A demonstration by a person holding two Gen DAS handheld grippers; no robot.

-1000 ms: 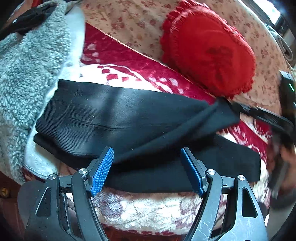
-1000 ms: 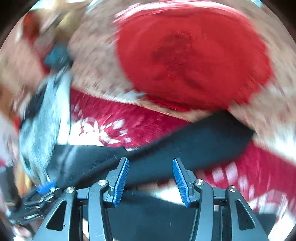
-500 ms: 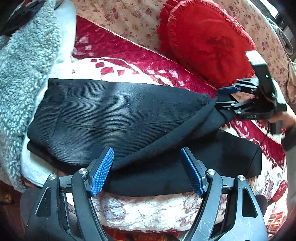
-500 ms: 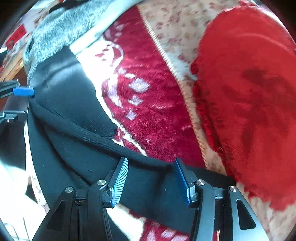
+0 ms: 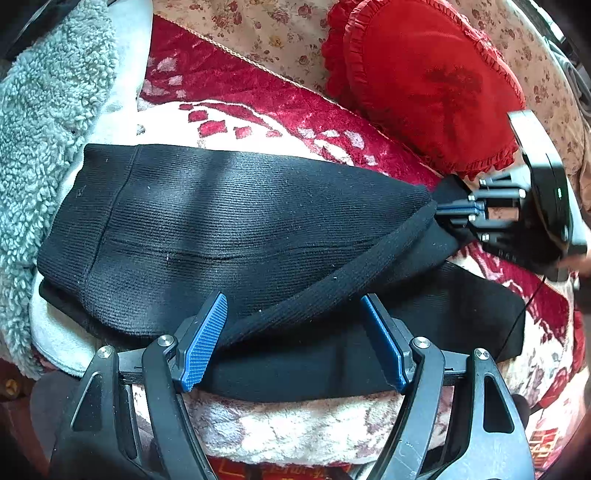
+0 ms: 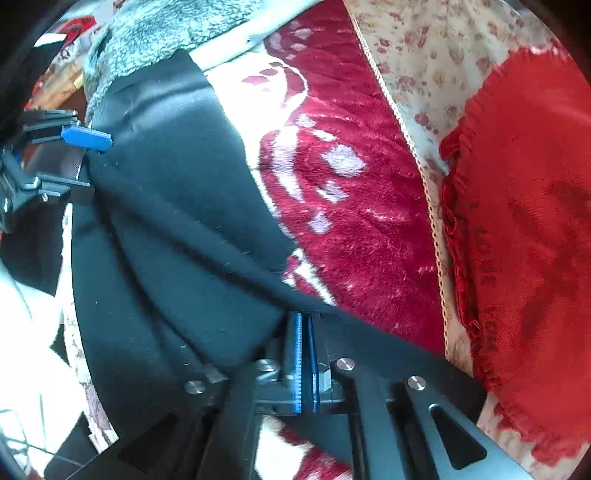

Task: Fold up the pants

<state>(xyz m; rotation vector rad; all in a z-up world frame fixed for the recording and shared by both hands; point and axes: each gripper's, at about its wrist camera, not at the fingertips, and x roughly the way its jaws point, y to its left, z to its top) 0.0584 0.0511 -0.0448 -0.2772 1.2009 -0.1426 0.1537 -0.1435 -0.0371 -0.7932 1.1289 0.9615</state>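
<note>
Black knit pants [image 5: 229, 221] lie across a red and white plush blanket [image 5: 258, 107], with one leg folded diagonally over the rest. My left gripper [image 5: 291, 328] is open, its blue pads either side of the folded edge near the front. My right gripper [image 6: 304, 325] is shut on the pants' fabric at the fold's far end; it also shows in the left wrist view [image 5: 458, 212]. The pants fill the left of the right wrist view [image 6: 166, 206], where the left gripper's blue fingertip [image 6: 86, 137] shows at the left edge.
A red frilled heart cushion [image 5: 424, 81] lies on the floral cover [image 5: 266, 33] behind the pants. A grey fleece blanket [image 5: 44, 129] is heaped at the left. The seat's front edge [image 5: 295, 428] is just below my left gripper.
My right gripper has closed on the pants' folded end; half a second ago its fingers were open around the fabric. The left gripper has stayed open in place.
</note>
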